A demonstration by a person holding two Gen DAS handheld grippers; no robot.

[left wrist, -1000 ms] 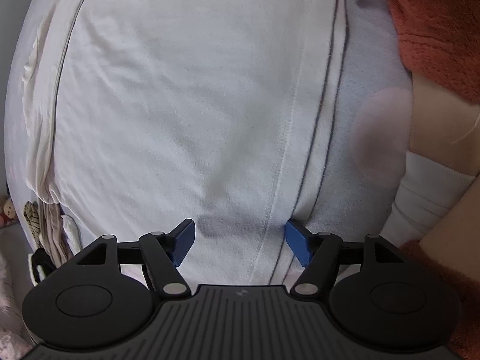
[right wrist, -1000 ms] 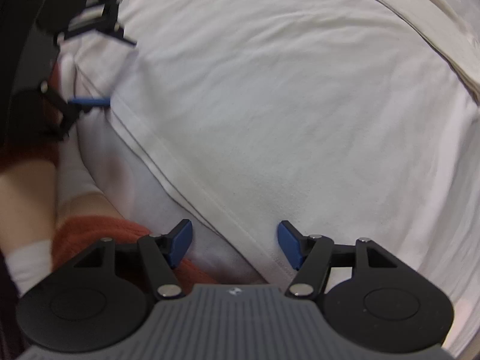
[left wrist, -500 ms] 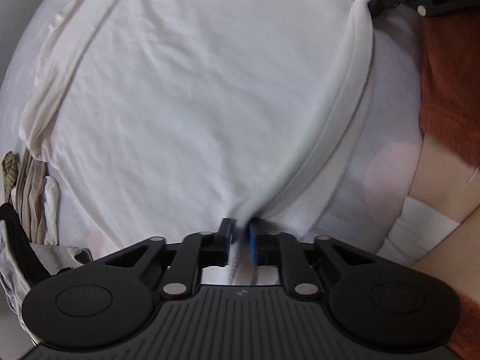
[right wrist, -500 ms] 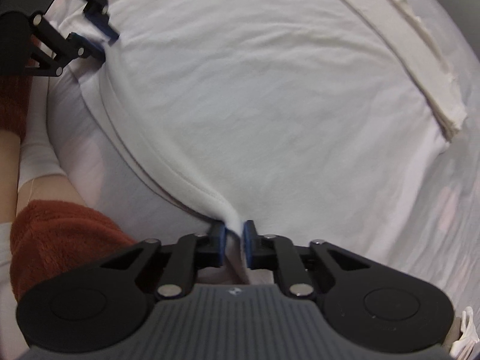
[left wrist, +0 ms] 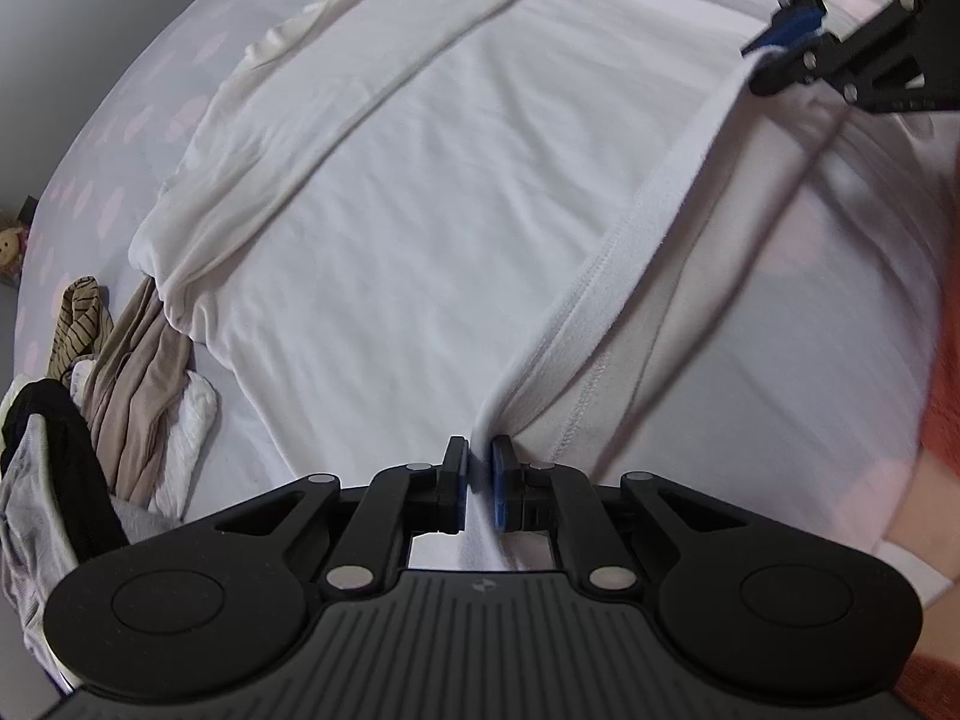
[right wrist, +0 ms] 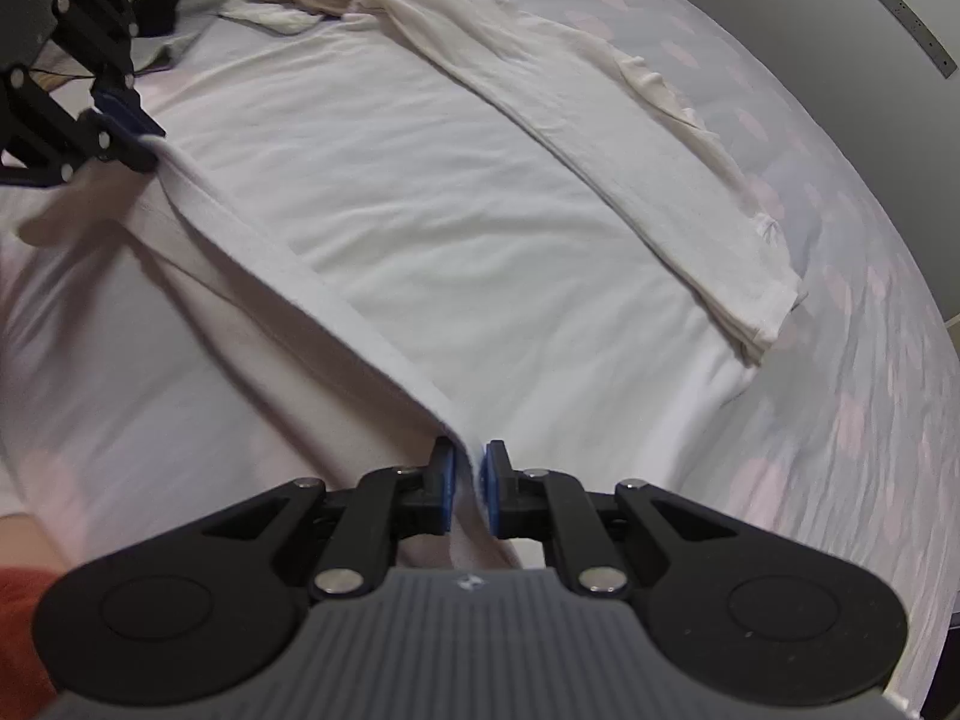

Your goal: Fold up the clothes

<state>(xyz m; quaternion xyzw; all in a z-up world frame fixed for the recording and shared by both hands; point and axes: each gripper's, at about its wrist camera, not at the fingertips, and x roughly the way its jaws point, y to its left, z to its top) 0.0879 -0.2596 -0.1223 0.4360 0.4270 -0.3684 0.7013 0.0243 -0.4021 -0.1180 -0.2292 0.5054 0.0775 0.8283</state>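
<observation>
Hem of white cotton garment [left wrist: 420, 192] clamped by left gripper [left wrist: 478, 483] and right gripper [right wrist: 467, 489]; advice: lift evenly, keep edge taut, carry toward folded sleeve [right wrist: 600, 120].

The white knit-cotton garment [left wrist: 420, 210] is soft, matt cloth with a stitched hem. The pale bedsheet with pink spots [right wrist: 870, 390] beneath is smooth matt fabric. At lower left of the left wrist view, the beige crumpled clothes [left wrist: 132, 372] have a slight sheen.
</observation>
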